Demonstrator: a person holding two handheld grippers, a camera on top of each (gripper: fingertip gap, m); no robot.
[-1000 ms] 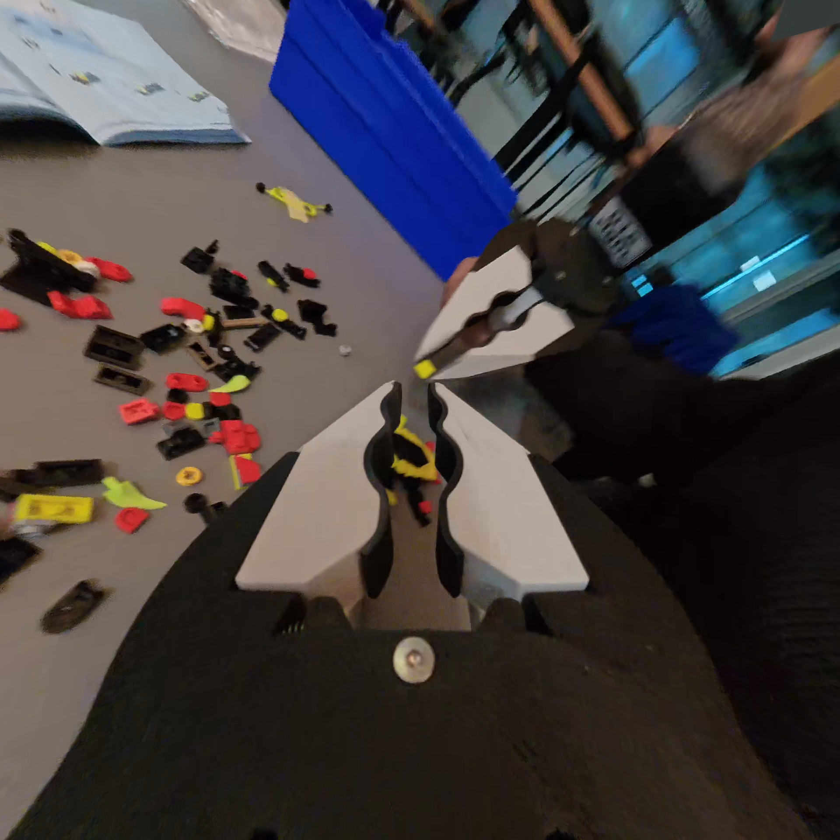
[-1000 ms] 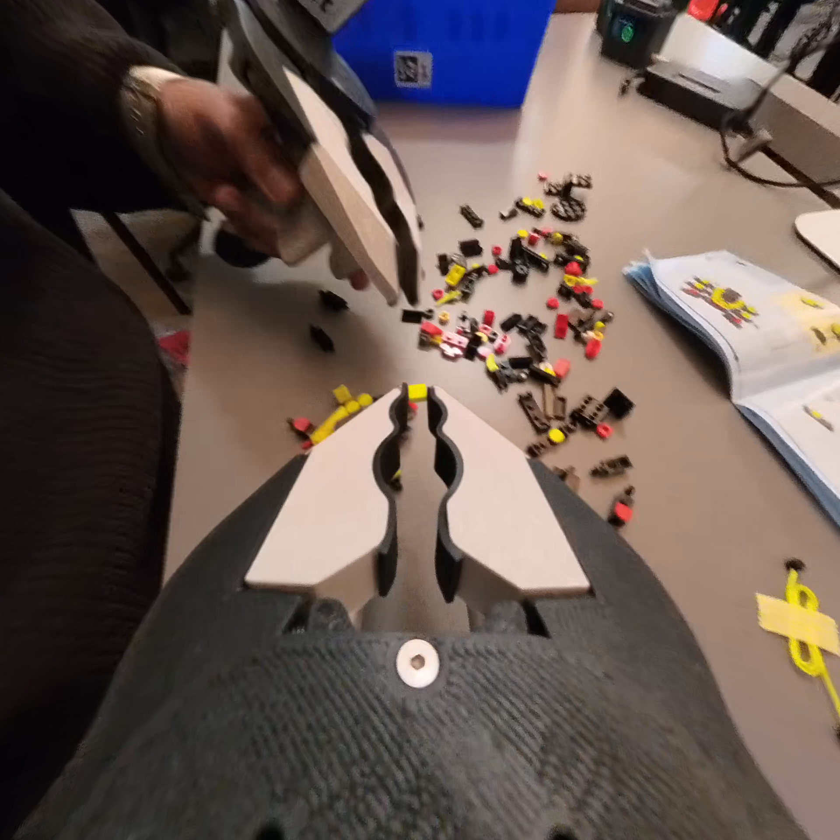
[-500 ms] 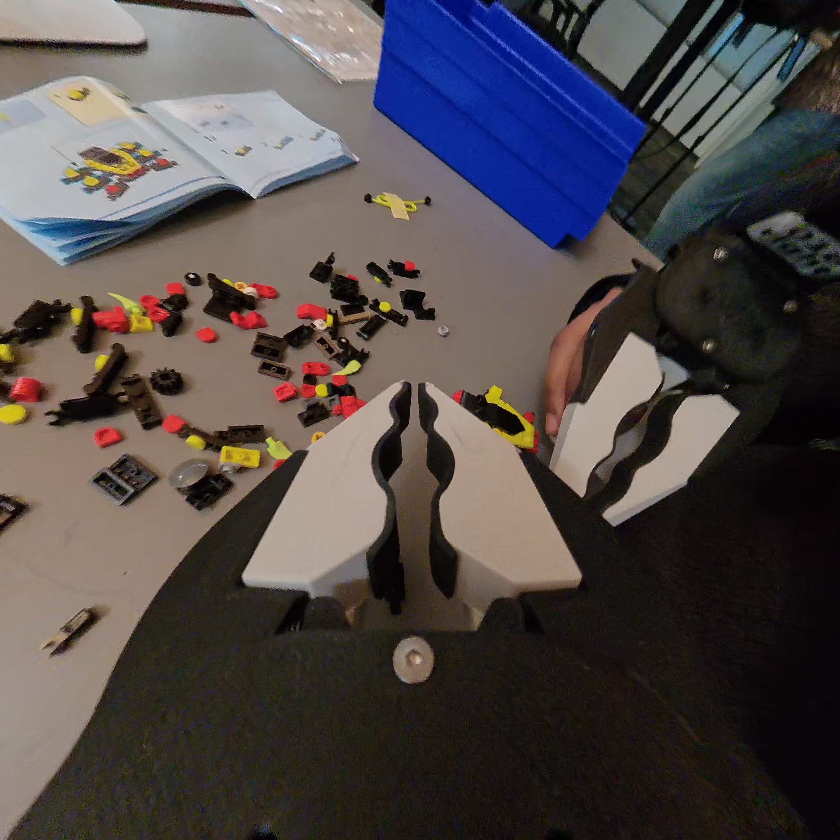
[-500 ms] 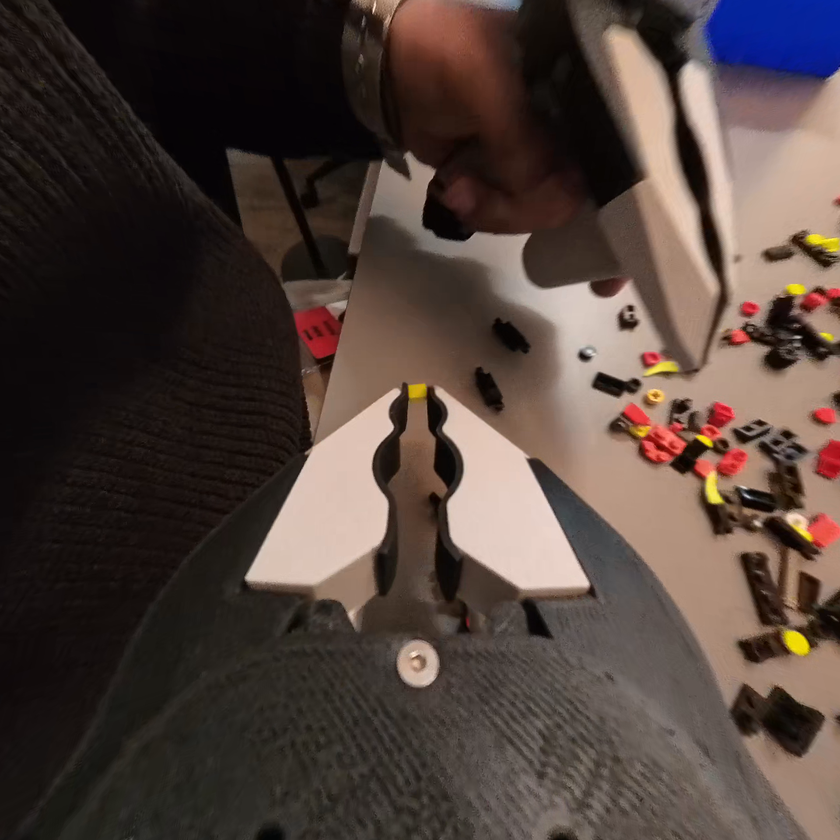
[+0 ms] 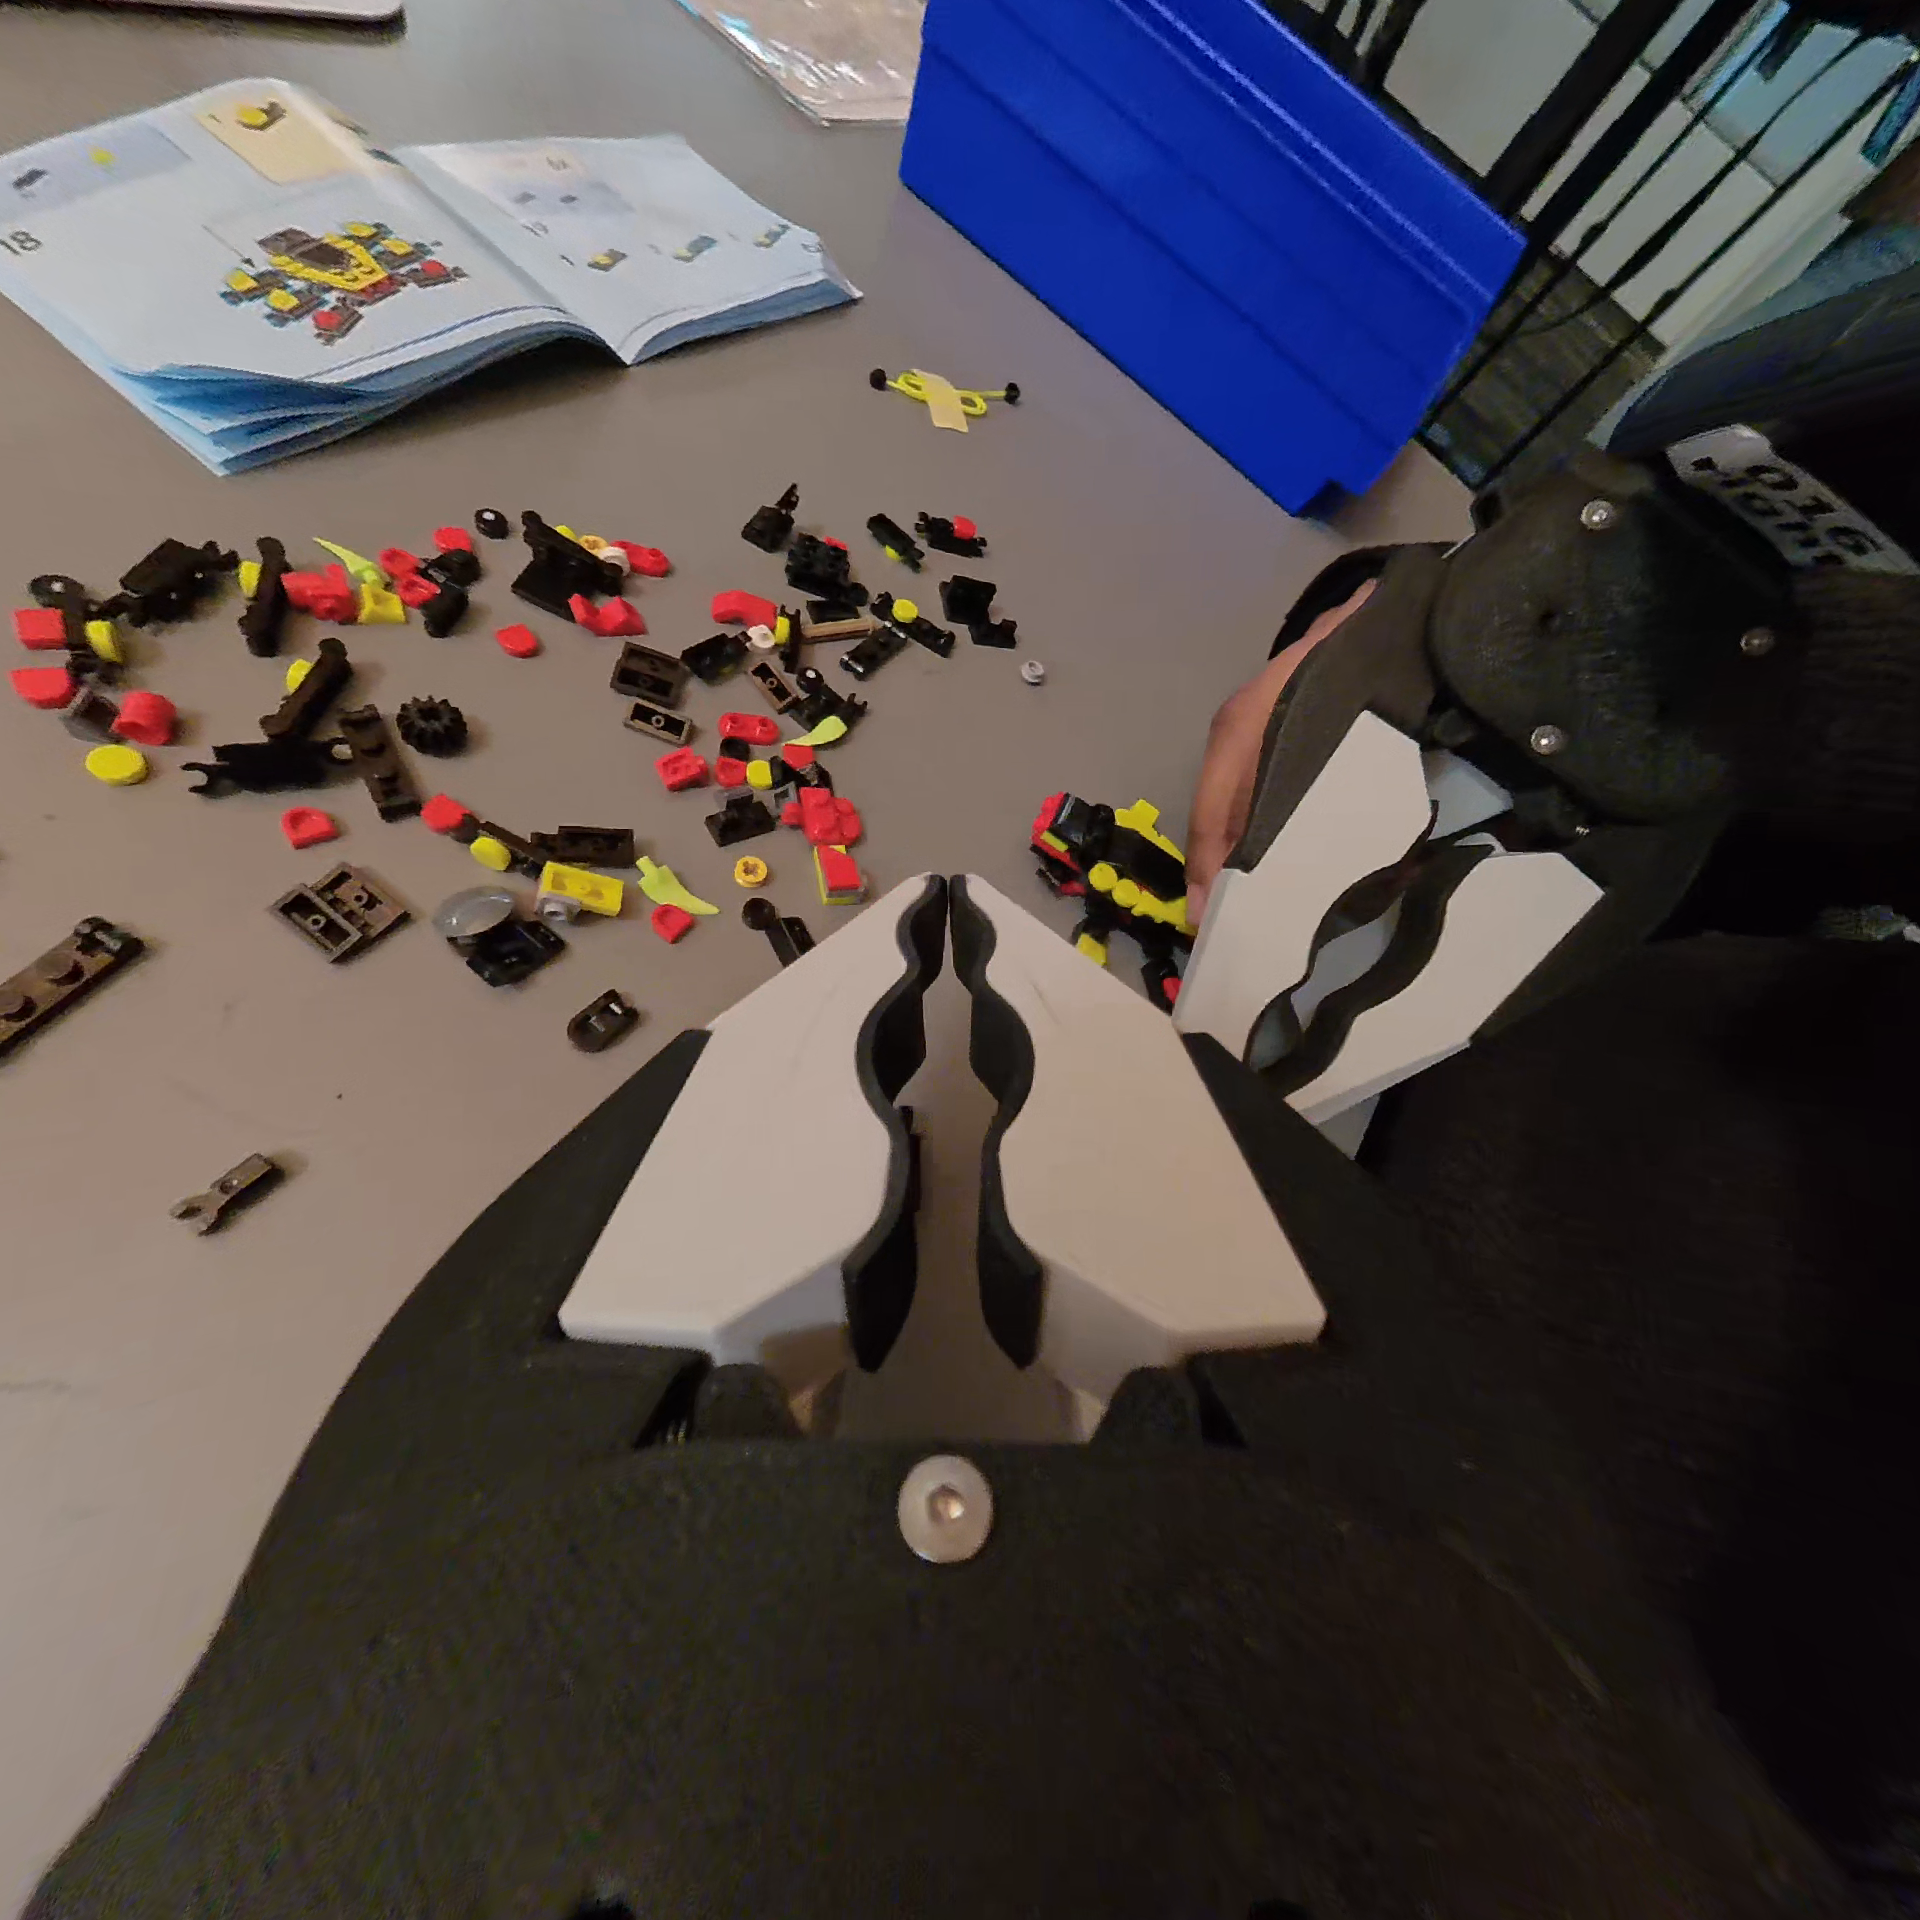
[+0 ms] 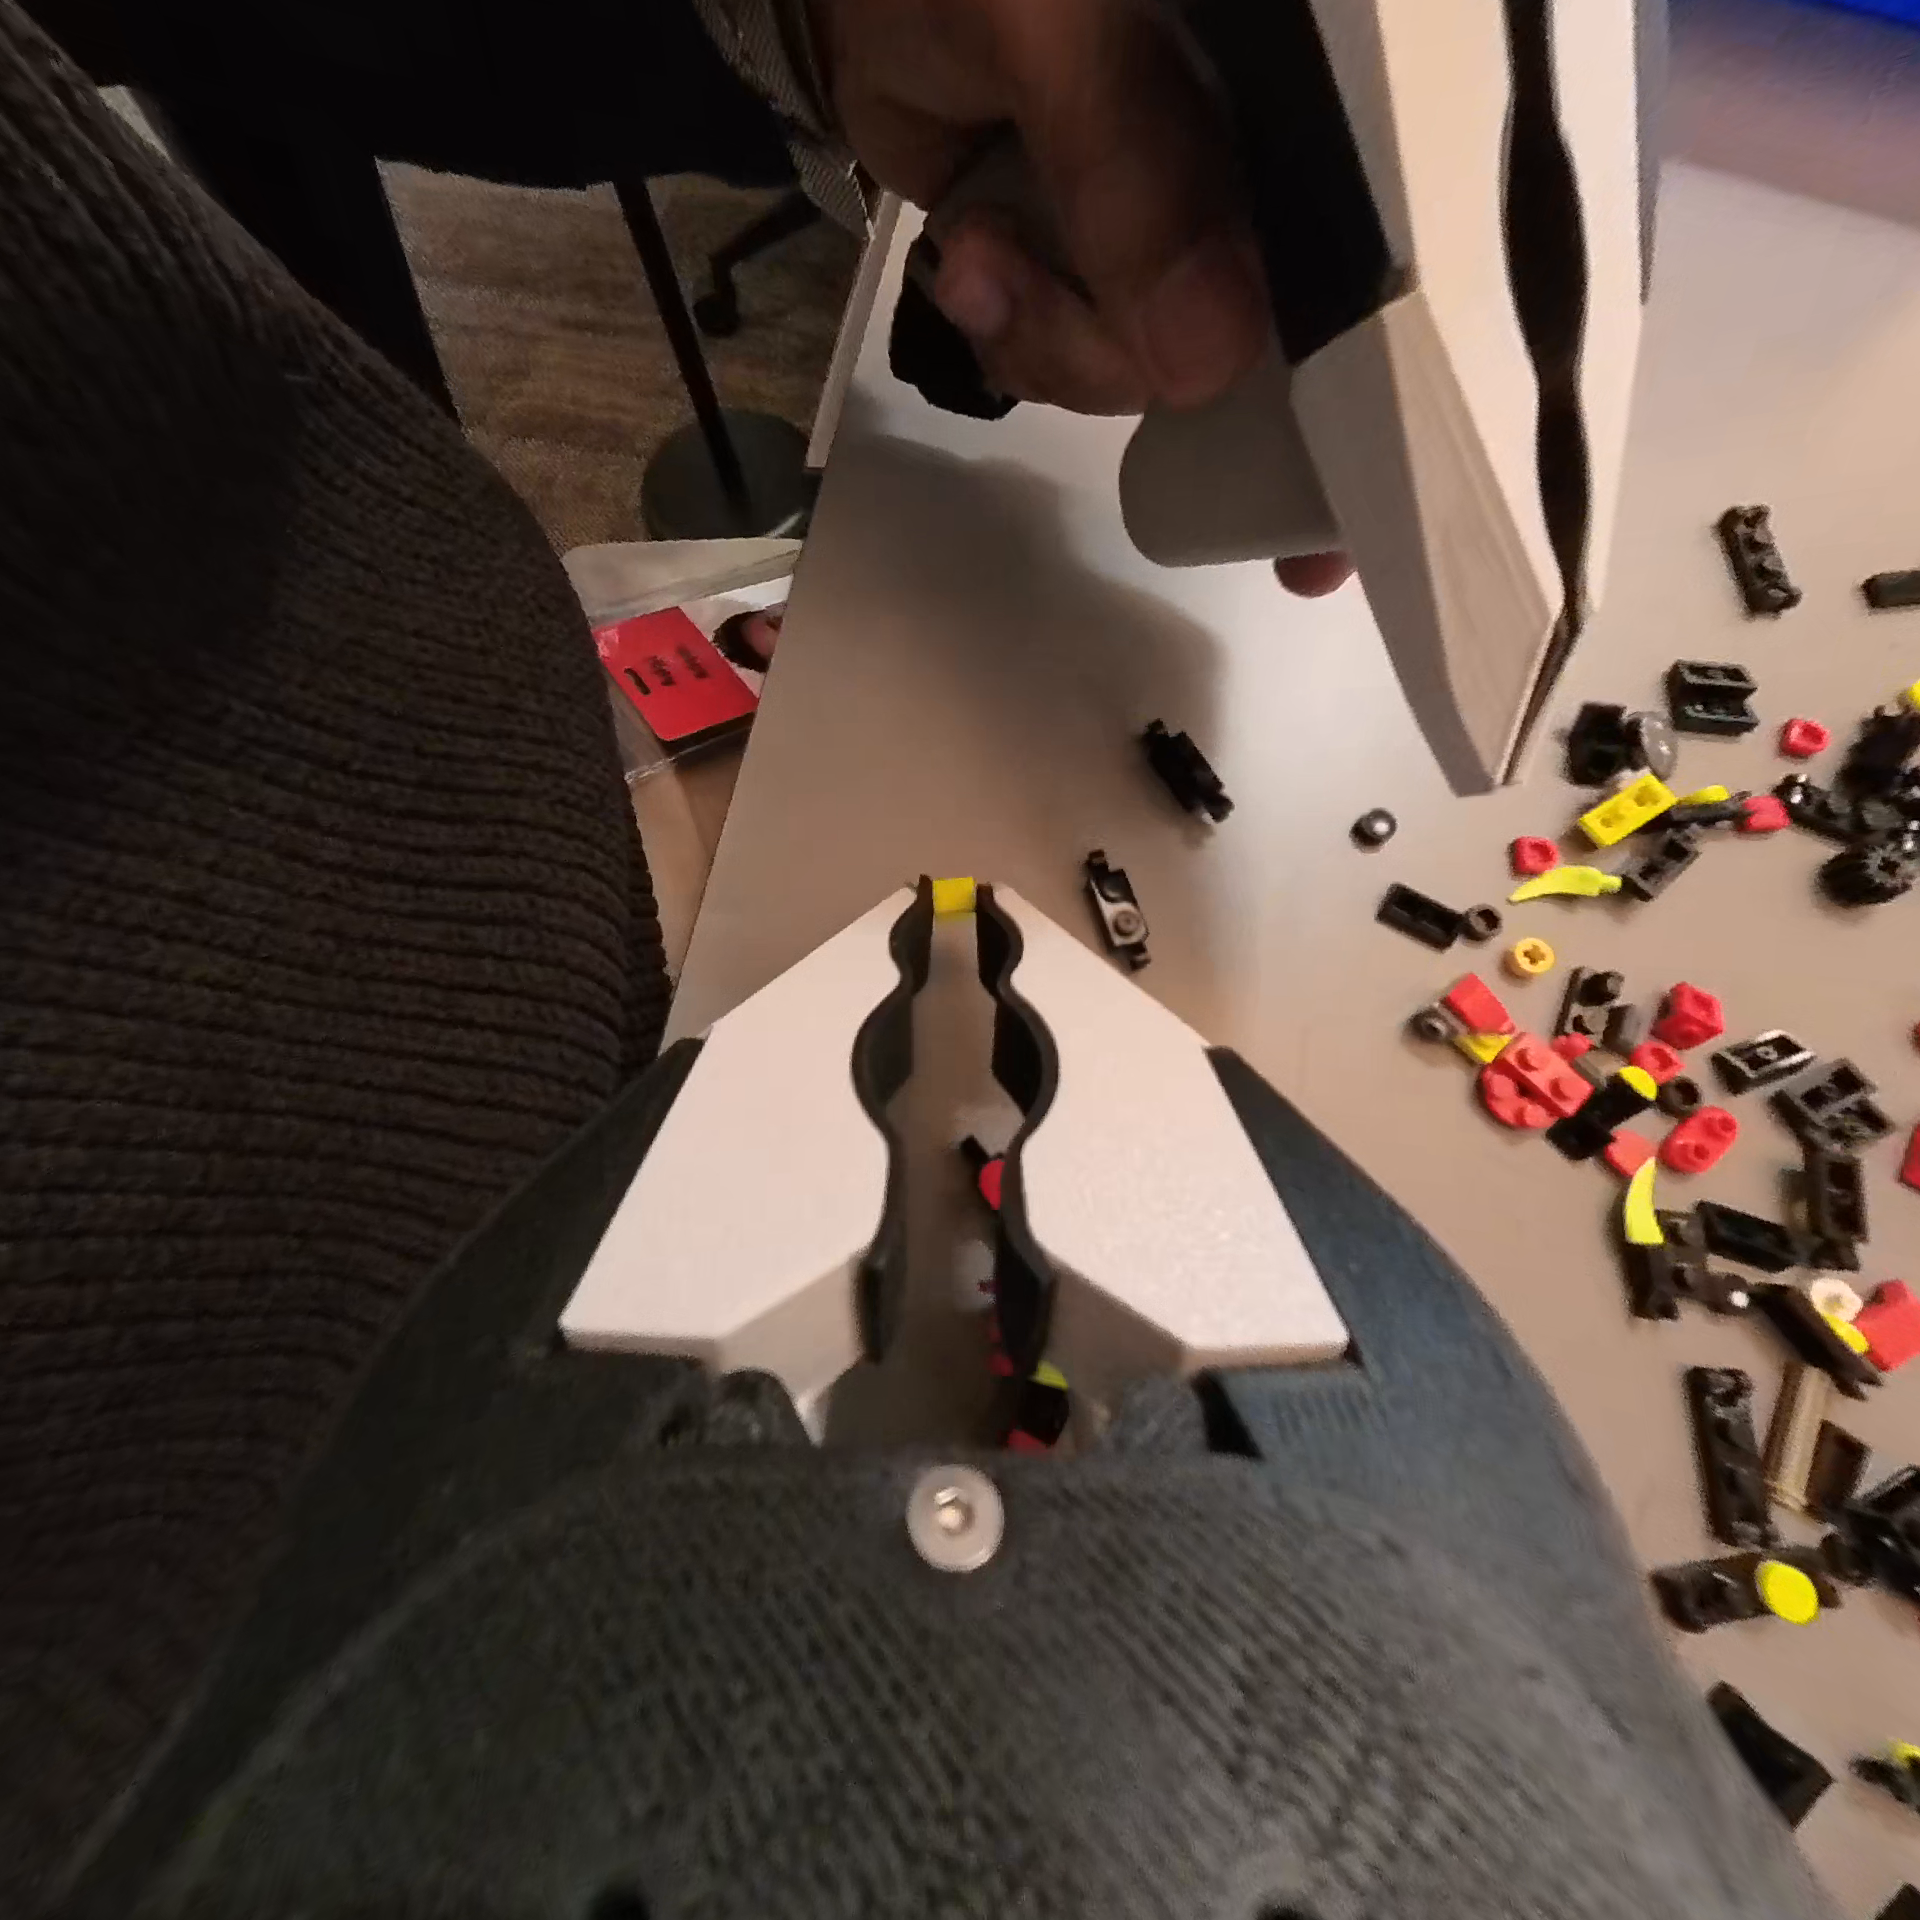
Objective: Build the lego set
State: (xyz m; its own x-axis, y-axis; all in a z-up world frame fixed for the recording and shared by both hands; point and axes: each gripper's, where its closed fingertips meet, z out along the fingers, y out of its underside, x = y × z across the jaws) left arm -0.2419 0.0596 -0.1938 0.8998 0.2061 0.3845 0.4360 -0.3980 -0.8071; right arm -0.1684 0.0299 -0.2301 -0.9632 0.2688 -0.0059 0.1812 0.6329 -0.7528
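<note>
A small yellow brick (image 6: 953,896) sits pinched between the very tips of the right gripper (image 6: 953,902), centre of the right wrist view, held above the near edge of the grey worktop (image 6: 935,665); these jaws are closed down to the width of that brick. Below it, through the gap between the fingers, bits of red, black and yellow show, too hidden to make out.

The partly built model (image 5: 1117,862), black with yellow and red parts, lies on the worktop at right of centre in the left wrist view, just beside the right gripper (image 5: 1242,1060) and the hand (image 5: 1221,769) that holds it.

The left gripper (image 5: 948,883) hangs over the worktop with its jaws brought together at the tips and nothing between them.

Loose pieces (image 5: 540,717) in black, red and yellow are scattered across the left and middle of that view. An open instruction booklet (image 5: 395,249) lies at the upper left, a blue bin (image 5: 1195,218) at the upper right, with a yellow strip-like part (image 5: 945,393) between them and the scatter.

In the right wrist view the left gripper (image 6: 1507,769) comes down from the upper right, a hand (image 6: 1060,229) around its grip.
</note>
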